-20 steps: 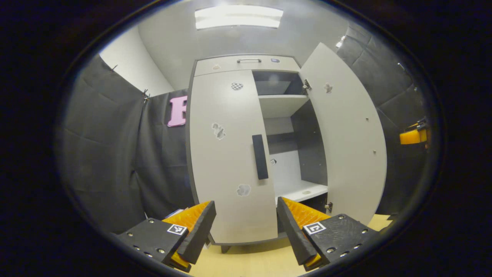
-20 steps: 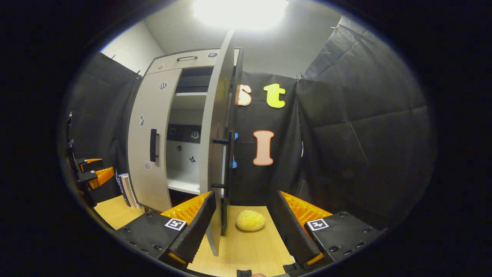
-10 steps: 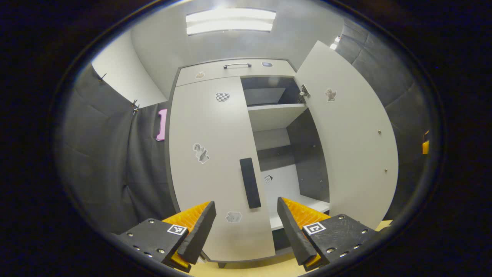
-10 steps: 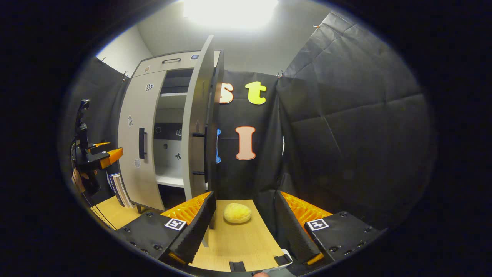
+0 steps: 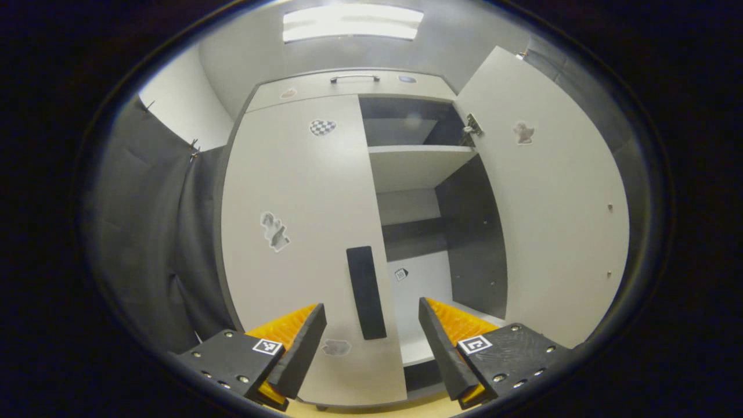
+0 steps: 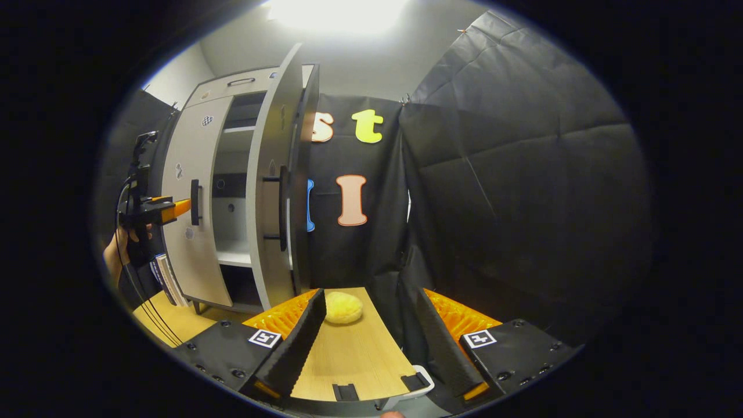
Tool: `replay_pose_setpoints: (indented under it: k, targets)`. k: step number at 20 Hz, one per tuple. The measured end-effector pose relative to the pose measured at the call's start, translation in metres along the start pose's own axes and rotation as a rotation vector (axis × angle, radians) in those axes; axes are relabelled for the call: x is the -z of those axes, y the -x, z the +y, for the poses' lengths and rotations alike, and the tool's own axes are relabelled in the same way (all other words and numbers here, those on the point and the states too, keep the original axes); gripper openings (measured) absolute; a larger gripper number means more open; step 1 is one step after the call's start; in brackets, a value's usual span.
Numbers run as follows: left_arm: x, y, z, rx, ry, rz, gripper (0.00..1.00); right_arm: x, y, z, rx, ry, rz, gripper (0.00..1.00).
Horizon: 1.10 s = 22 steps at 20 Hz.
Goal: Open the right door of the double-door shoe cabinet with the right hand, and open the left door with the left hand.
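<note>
Booth with black cloth walls, wooden floor (image 6: 354, 354) | left door (image 5: 296, 232) closed, handle (image 5: 365, 292) just beyond left gripper (image 5: 370, 342), fingers wide, empty | right door (image 5: 551, 203) swung open | right gripper (image 6: 365, 342) wide, empty, near yellow sponge (image 6: 342, 307)

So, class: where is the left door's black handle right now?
In the left gripper view, the black handle runs vertically along the closed left door's right edge, just above and between the open left tool's fingers.

Black cloth walls (image 6: 511, 191) hang below a grey ceiling (image 5: 261, 52) with a bright light panel (image 5: 353, 23); wooden floor (image 6: 354, 348).
</note>
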<state>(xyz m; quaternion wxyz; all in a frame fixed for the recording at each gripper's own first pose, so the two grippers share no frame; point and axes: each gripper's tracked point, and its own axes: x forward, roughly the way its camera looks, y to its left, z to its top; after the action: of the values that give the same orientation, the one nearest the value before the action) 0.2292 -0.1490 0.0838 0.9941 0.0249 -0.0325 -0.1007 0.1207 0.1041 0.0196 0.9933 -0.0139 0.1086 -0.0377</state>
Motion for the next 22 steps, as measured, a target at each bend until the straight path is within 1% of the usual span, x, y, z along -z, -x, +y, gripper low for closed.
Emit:
replay_pose_setpoints:
  k: [5, 6, 7, 8, 9, 10, 11, 12, 14, 15, 16, 17, 18, 19, 20, 21, 22]
  targets:
    - [0.005, -0.029, 0.011, -0.058, -0.008, 0.01, 0.92, 0.018, -0.005, -0.013, 0.031, 0.006, 0.037, 0.98]
    - [0.005, -0.036, 0.01, -0.06, -0.005, 0.008, 0.91, 0.021, -0.006, -0.016, 0.039, 0.005, 0.043, 0.98]
    - [0.007, -0.042, 0.011, -0.062, -0.003, 0.013, 0.92, 0.024, -0.007, -0.019, 0.044, 0.003, 0.048, 0.98]
    - [0.01, -0.048, 0.012, -0.063, -0.004, 0.024, 0.9, 0.025, -0.008, -0.021, 0.046, -0.001, 0.051, 0.98]
    - [0.012, -0.053, 0.013, -0.066, -0.006, 0.029, 0.92, 0.026, -0.008, -0.023, 0.049, -0.007, 0.053, 0.98]
    - [0.01, -0.056, 0.017, -0.085, -0.009, 0.022, 0.91, 0.027, -0.01, -0.026, 0.05, -0.014, 0.056, 0.98]
    - [0.011, -0.059, 0.017, -0.088, -0.005, 0.021, 0.7, 0.028, -0.011, -0.028, 0.054, -0.022, 0.058, 0.98]
    - [0.012, -0.06, 0.018, -0.095, 0.0, 0.022, 0.68, 0.028, -0.012, -0.031, 0.058, -0.03, 0.058, 0.98]
    - [0.02, -0.066, 0.022, -0.113, 0.004, 0.042, 0.68, 0.028, -0.015, -0.034, 0.052, -0.048, 0.057, 0.98]
    - [0.023, -0.068, 0.024, -0.118, 0.012, 0.052, 0.63, 0.029, -0.017, -0.035, 0.049, -0.051, 0.057, 0.98]
    - [0.029, -0.07, 0.024, -0.12, 0.026, 0.062, 0.63, 0.031, -0.019, -0.036, 0.046, -0.052, 0.056, 0.98]
    - [0.034, -0.072, 0.024, -0.122, 0.041, 0.075, 0.68, 0.033, -0.02, -0.037, 0.044, -0.05, 0.058, 0.98]
    - [0.039, -0.073, 0.025, -0.124, 0.056, 0.088, 0.68, 0.037, -0.021, -0.039, 0.043, -0.045, 0.065, 0.98]
    - [0.043, -0.076, 0.022, -0.109, 0.078, 0.101, 0.73, 0.041, -0.023, -0.04, 0.042, -0.039, 0.073, 0.98]
    - [0.043, -0.073, 0.02, -0.098, 0.112, 0.099, 0.68, 0.044, -0.024, -0.041, 0.04, -0.033, 0.078, 0.98]
    - [0.043, -0.08, 0.019, -0.103, 0.118, 0.094, 0.51, 0.046, -0.026, -0.042, 0.038, -0.027, 0.081, 0.97]
    - [0.044, -0.077, 0.016, -0.098, 0.116, 0.097, 0.53, 0.05, -0.028, -0.043, 0.037, -0.023, 0.084, 0.97]
